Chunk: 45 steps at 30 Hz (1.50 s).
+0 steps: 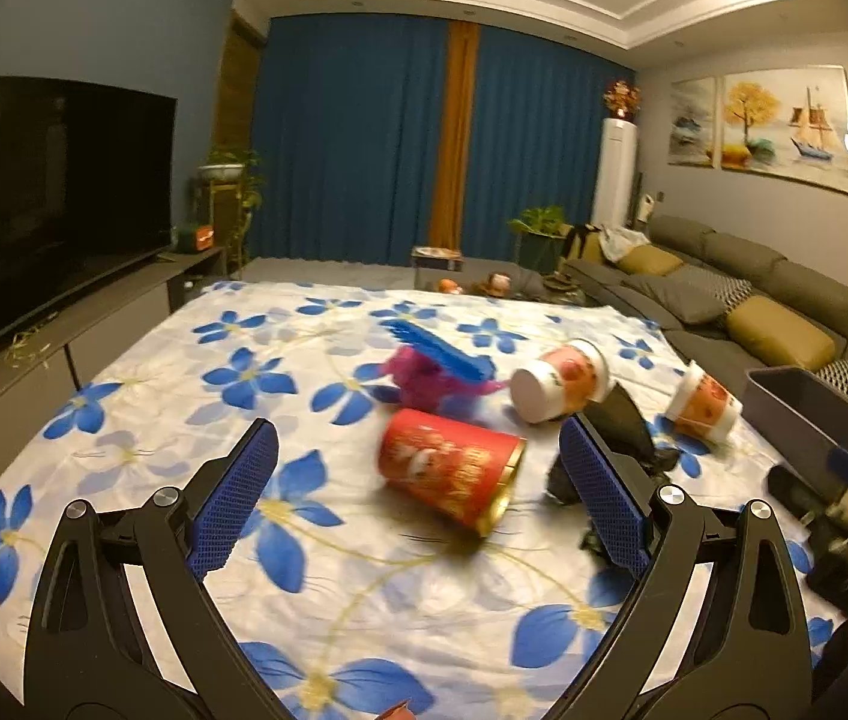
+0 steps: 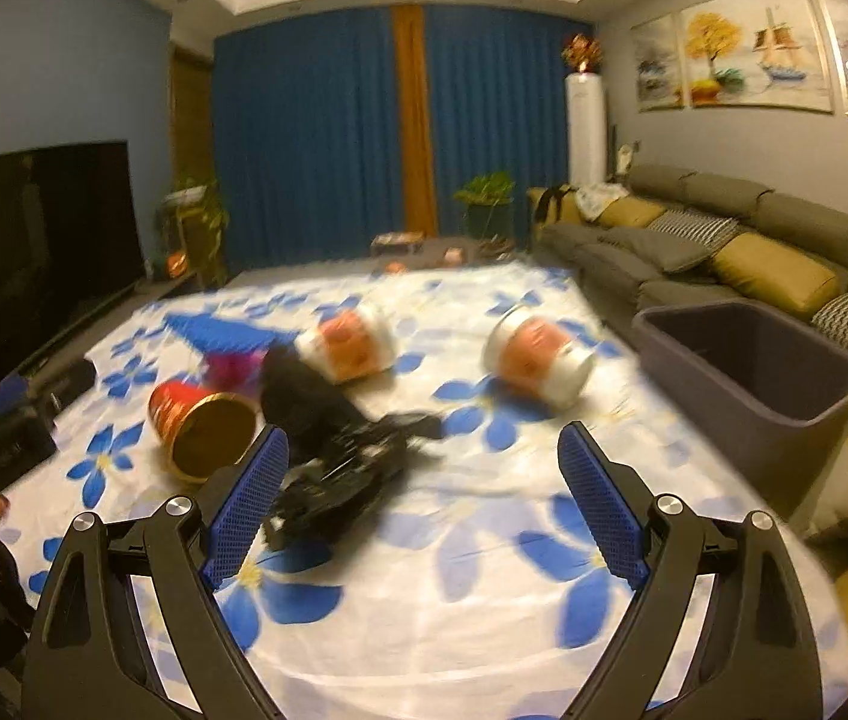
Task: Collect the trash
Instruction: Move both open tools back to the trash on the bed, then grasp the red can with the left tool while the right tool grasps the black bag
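Both grippers, left gripper (image 1: 417,501) and right gripper (image 2: 424,501), have fingers spread, empty. Red can (image 1: 451,468) lies on its side on the desk, well left of the bin (image 2: 748,366). Straddle its middle, squeeze across the body; it may roll.

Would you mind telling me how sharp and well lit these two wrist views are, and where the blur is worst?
Left wrist view: dim warm indoor light, gripper fingers crisp, red can and the cups smeared by motion, fisheye bending the ceiling lines. Right wrist view: blurrier still, the black crumpled trash and both cups nearly featureless, the grey bin soft-edged, corners vignetted dark.
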Tool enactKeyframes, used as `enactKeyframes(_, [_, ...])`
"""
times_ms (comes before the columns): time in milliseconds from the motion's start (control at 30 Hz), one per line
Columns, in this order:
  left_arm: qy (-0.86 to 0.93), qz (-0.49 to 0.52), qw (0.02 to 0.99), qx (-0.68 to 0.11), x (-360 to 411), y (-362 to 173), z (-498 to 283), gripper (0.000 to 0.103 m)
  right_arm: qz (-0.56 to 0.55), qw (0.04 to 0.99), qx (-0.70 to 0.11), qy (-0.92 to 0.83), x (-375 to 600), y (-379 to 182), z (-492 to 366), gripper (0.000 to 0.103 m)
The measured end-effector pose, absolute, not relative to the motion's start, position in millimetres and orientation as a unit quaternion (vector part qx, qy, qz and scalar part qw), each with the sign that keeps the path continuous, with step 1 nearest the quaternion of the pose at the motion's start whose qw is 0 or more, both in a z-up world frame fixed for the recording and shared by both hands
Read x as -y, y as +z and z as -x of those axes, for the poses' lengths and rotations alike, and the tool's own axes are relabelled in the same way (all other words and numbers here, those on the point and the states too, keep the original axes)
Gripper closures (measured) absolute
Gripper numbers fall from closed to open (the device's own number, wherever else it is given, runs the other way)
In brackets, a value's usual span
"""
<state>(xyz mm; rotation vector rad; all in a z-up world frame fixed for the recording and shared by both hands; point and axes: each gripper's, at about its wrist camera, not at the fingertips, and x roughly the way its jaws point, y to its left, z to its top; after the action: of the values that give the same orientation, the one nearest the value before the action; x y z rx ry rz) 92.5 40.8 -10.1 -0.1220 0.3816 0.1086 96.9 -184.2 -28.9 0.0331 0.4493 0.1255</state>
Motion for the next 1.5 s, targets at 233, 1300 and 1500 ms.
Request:
enactKeyframes(233, [0.063,0.071,0.978,-0.188,-58,-14,-93,0.010,-0.013,0.958,-0.272,0.085,157,-51,-118,0.015])
enactKeyframes(1300, [-0.018,0.036,0.942,-0.334,-19,-60,-158,0.057,-0.053,0.942,-0.316,0.095,177,-58,-129,0.099])
enactKeyframes(1500, [-0.012,0.049,0.929,-0.367,-23,-70,-172,0.079,-0.058,0.945,-0.306,0.096,185,-53,-121,0.100])
